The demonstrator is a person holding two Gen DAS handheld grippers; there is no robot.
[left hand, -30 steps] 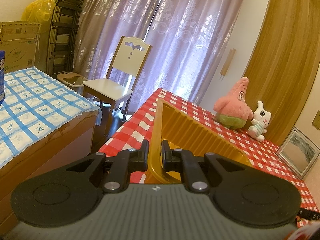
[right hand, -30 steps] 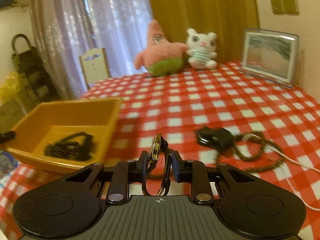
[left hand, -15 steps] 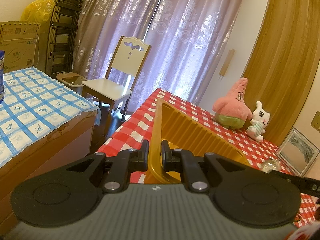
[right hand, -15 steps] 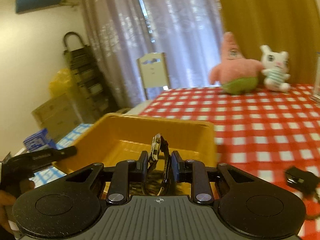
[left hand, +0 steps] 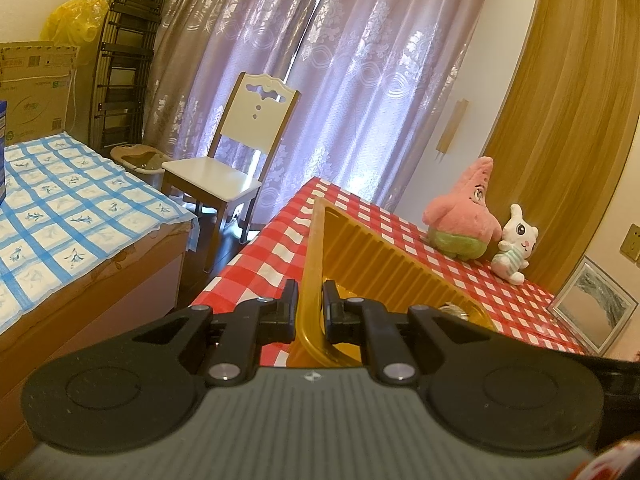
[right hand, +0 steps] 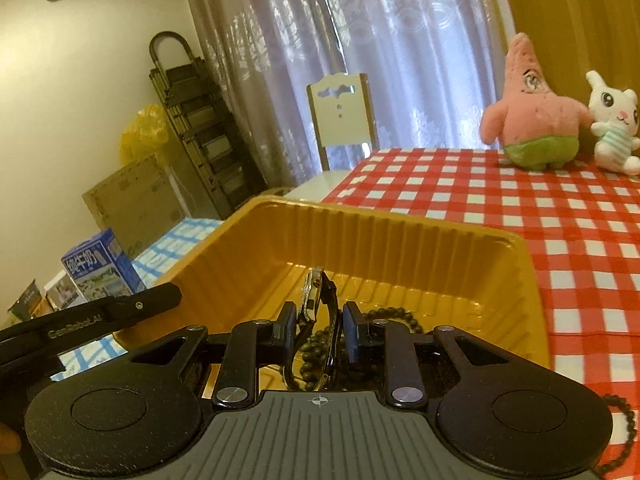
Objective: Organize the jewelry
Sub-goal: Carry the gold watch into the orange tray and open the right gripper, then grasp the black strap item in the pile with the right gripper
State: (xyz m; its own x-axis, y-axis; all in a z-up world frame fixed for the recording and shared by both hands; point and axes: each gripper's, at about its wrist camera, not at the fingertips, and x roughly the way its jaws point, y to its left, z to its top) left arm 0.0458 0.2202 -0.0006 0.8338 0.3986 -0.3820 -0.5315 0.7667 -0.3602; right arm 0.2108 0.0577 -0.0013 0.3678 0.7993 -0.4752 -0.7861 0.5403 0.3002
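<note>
Right wrist view: my right jaws [right hand: 319,330] are clamping a watch [right hand: 316,300] above the yellow tray [right hand: 400,240]; my left jaws [left hand: 310,306] are pinching its rim.

The yellow tray [right hand: 400,240] is seen as thin glossy plastic, its walls ribbed; the wristwatch [right hand: 316,300] is shown with a shiny metal case and a dark smooth strap; the bead string [right hand: 384,318] looks dark and dully polished; the tablecloth [right hand: 520,200] is read as smooth, faintly sheened; matt black plastic is noted on the right gripper [right hand: 320,320]; soft plush covers the pink toy [right hand: 528,116].
</note>
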